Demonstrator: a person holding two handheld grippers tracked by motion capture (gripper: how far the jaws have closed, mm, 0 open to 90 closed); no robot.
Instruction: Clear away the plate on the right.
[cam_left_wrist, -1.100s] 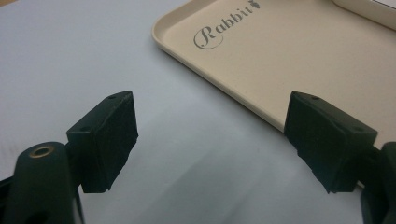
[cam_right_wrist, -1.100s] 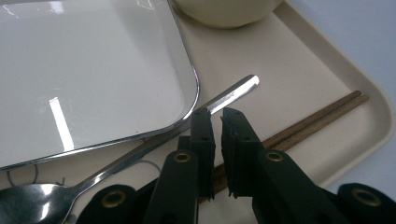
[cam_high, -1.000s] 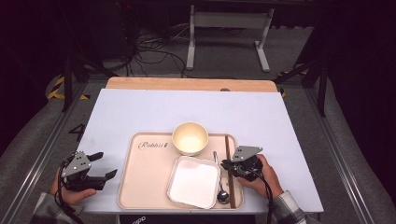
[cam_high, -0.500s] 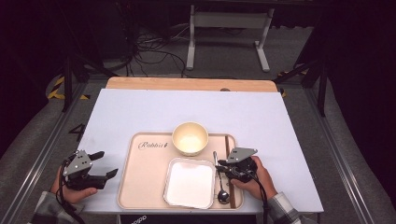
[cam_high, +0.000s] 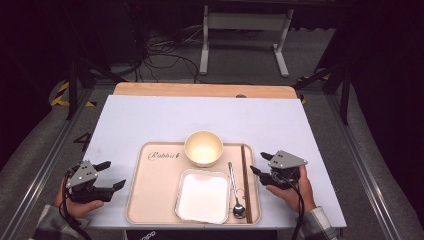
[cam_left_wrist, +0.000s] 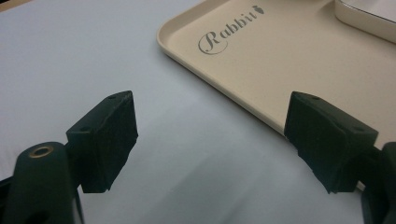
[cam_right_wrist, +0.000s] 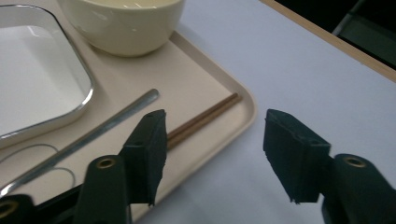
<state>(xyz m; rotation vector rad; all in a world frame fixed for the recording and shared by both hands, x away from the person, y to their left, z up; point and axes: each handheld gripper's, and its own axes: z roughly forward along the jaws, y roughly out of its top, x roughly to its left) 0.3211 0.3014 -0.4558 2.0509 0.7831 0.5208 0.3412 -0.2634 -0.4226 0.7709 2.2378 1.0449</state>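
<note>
The right tool (cam_high: 259, 172), jaws just opened and empty, has drawn back from the chopsticks (cam_high: 245, 182), now lying along the tray's (cam_high: 155, 200) right edge: placement looks complete. The left tool (cam_high: 114, 176) rests released on the worktop (cam_high: 150, 120).

The left tongs (cam_high: 111, 175) are held wide open at near left; the right tongs (cam_high: 256, 163), empty, have just been opened at near right.
</note>
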